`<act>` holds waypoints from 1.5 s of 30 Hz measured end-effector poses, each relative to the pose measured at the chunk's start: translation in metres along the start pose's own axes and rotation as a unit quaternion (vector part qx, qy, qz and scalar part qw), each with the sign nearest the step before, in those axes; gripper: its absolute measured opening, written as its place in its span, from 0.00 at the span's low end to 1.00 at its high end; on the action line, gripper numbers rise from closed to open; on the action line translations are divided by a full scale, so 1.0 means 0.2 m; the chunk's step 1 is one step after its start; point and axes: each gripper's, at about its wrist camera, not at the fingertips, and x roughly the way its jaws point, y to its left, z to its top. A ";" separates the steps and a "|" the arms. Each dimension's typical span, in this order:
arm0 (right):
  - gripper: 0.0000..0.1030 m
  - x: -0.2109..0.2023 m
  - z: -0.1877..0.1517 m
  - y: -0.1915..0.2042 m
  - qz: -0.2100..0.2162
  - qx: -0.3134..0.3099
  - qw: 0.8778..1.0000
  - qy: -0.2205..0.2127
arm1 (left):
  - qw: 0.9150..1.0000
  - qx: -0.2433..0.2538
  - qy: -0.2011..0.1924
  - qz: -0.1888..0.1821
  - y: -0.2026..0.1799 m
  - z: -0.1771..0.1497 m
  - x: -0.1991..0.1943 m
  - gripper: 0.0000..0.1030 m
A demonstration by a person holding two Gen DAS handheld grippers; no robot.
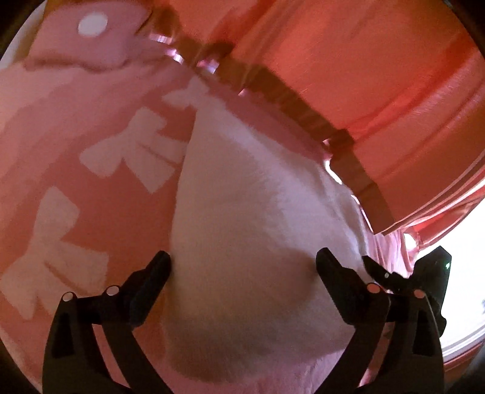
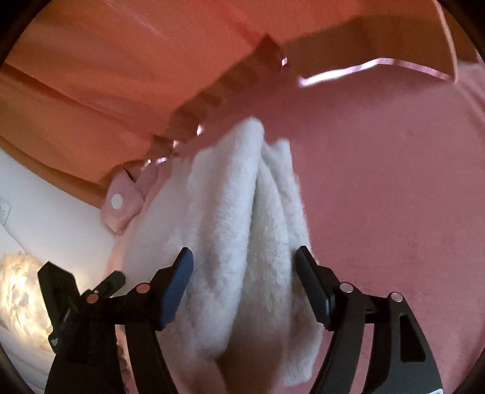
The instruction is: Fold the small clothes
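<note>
A white fluffy garment lies bunched on a pink cloth with white bow shapes. My left gripper stands open wide over it, one fingertip at the garment's left edge, the other on its right side, and neither pad presses it. In the right wrist view the same garment is gathered into long folds running away from me. My right gripper is open, with the folds lying between its fingers. Each view shows the other gripper at its edge.
A pink tab with a white snap button sticks out beside the garment; another shows at the far left. Orange fabric rises behind a dark ridged strip. Plain pink surface spreads to the right. A pale furry item lies low left.
</note>
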 end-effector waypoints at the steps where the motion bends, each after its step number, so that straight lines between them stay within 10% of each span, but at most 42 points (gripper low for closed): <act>1: 0.73 0.02 -0.01 0.00 0.004 0.001 1.000 0.003 | 1.000 -0.009 0.009 -0.008 0.02 0.00 0.03 0.91; 5: 0.59 0.05 0.01 0.03 0.016 -0.023 1.000 0.012 | 0.997 -0.051 0.024 -0.045 0.08 0.01 0.11 0.83; 7: 0.34 0.04 0.02 0.08 0.014 -0.044 0.999 -0.001 | 0.999 -0.026 0.006 -0.037 0.03 0.01 0.09 0.72; 12: 0.18 -0.22 0.02 0.35 0.026 -0.131 0.987 -0.094 | 0.992 0.070 -0.084 -0.061 -0.18 0.02 -0.08 0.61; 16: 0.18 -0.35 0.00 0.41 0.012 -0.174 0.973 -0.150 | 0.980 0.110 -0.139 -0.093 -0.27 0.00 -0.17 0.62; 21: 0.31 -0.02 0.04 0.07 -0.073 -0.066 0.995 -0.012 | 0.996 0.072 -0.027 0.048 -0.09 -0.01 0.10 0.70; 24: 0.32 -0.16 0.05 0.18 -0.084 -0.091 0.990 -0.071 | 0.999 0.017 -0.030 0.012 -0.03 0.00 0.02 0.69; 28: 0.35 -0.31 -0.05 0.43 -0.104 -0.188 0.966 -0.144 | 0.988 0.095 -0.107 0.052 -0.17 -0.05 -0.19 0.87; 32: 0.36 0.02 -0.13 0.33 -0.188 -0.183 0.965 -0.017 | 0.973 0.173 -0.076 0.133 -0.28 -0.13 -0.06 0.87; 37: 0.35 -0.13 -0.13 0.41 -0.162 -0.174 0.968 -0.080 | 0.963 0.195 -0.079 0.170 -0.30 -0.16 -0.06 0.87; 41: 0.38 0.02 -0.17 0.31 -0.202 -0.183 0.962 -0.009 | 0.969 0.172 -0.069 0.162 -0.24 -0.17 -0.06 0.89; 45: 0.40 -0.11 -0.16 0.35 -0.179 -0.165 0.969 -0.045 | 0.970 0.159 -0.076 0.165 -0.24 -0.18 -0.09 0.89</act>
